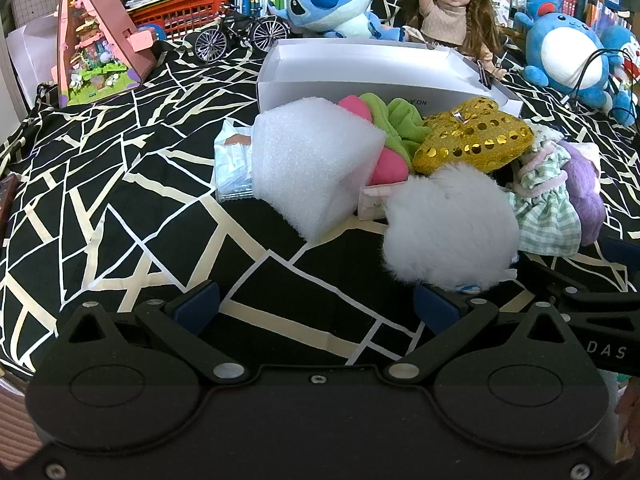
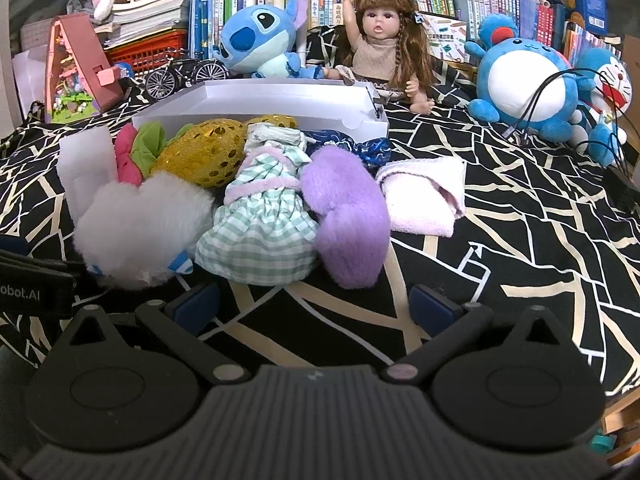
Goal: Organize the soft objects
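Note:
A pile of soft things lies in front of a white open box (image 1: 360, 80) (image 2: 360, 122): white foam block (image 1: 312, 168) (image 2: 86, 160), white fur ball (image 1: 448, 228) (image 2: 140, 228), gold sequin heart (image 1: 472, 140) (image 2: 204, 156), pink and green cloth (image 1: 396, 124) (image 2: 138, 150), checked green doll dress (image 1: 548, 216) (image 2: 260, 228), purple fur piece (image 1: 586, 196) (image 2: 348, 216), folded pink towel (image 2: 424, 200). My left gripper (image 1: 318, 308) is open and empty, just short of the fur ball. My right gripper (image 2: 314, 306) is open and empty, just short of the dress and purple fur.
A black and white patterned cloth (image 1: 120, 200) covers the surface. Behind the box sit a Stitch plush (image 2: 256, 44), a doll (image 2: 384, 48), a blue round plush (image 2: 524, 84), a model bicycle (image 1: 236, 36) and a pink toy house (image 1: 96, 36). Bookshelves stand at the back.

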Demonstrator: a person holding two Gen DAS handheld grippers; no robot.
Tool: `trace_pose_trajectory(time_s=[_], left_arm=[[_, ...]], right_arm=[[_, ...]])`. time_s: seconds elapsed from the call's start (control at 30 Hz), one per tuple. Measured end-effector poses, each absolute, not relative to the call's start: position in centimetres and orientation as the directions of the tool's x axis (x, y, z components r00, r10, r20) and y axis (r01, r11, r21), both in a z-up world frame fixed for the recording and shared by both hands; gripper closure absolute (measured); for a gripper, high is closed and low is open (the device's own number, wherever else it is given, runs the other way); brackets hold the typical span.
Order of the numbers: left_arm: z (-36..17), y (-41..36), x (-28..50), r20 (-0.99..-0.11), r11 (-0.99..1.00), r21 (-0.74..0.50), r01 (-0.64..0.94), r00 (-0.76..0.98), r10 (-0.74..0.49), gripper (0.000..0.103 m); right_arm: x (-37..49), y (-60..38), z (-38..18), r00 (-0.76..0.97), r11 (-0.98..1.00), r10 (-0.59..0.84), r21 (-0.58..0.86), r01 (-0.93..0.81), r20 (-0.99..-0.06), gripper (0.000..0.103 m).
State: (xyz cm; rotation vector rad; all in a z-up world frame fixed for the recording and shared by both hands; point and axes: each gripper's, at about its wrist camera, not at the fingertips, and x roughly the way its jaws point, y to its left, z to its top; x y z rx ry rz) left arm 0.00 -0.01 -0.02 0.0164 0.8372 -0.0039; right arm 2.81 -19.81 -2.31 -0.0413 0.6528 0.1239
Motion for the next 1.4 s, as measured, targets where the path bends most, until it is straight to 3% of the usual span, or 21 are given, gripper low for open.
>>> trace_pose_trajectory(time_s=[0.57,0.9,1.1,1.23,1.4], left_arm=[[-0.3,0.4,-0.3,-0.705,0.999,0.010,0.039,0.709,-0.021,0.000],[1.8,0.9,-1.5,-0.658,0.992,-0.081,0.097,0.743,-0.126,0.015],[3.4,0.8,-2.4,-0.610,0.984,-0.107,0.143,0.772,-0.179,0.020],[4.4,1.2,-2.9,-0.590,0.978,-0.139,0.158,0.779,-0.210,0.031],[4.7,1.0,-3.4,-0.595,0.961,-0.180,0.210,0.755,-0.277,0.032]], right_arm=[[2.0,-20.2,-3.3,0.831,0.987,0.141,0.018,-0.157,-0.539,0.000],[0.8,-21.0,-1.4,0.891,0.982,0.155,-0.031,-0.186,-0.426,0.007],[0.8,-22.5,-0.1,0.911,0.989,0.133,-0.002,-0.145,-0.390,0.024],[1.1,-23.4,0.1,0.914,0.993,0.109,-0.004,-0.120,-0.390,0.034],[1.8,-23.6,-0.3,0.904,0.990,0.131,0.004,-0.142,-0.408,0.044]])
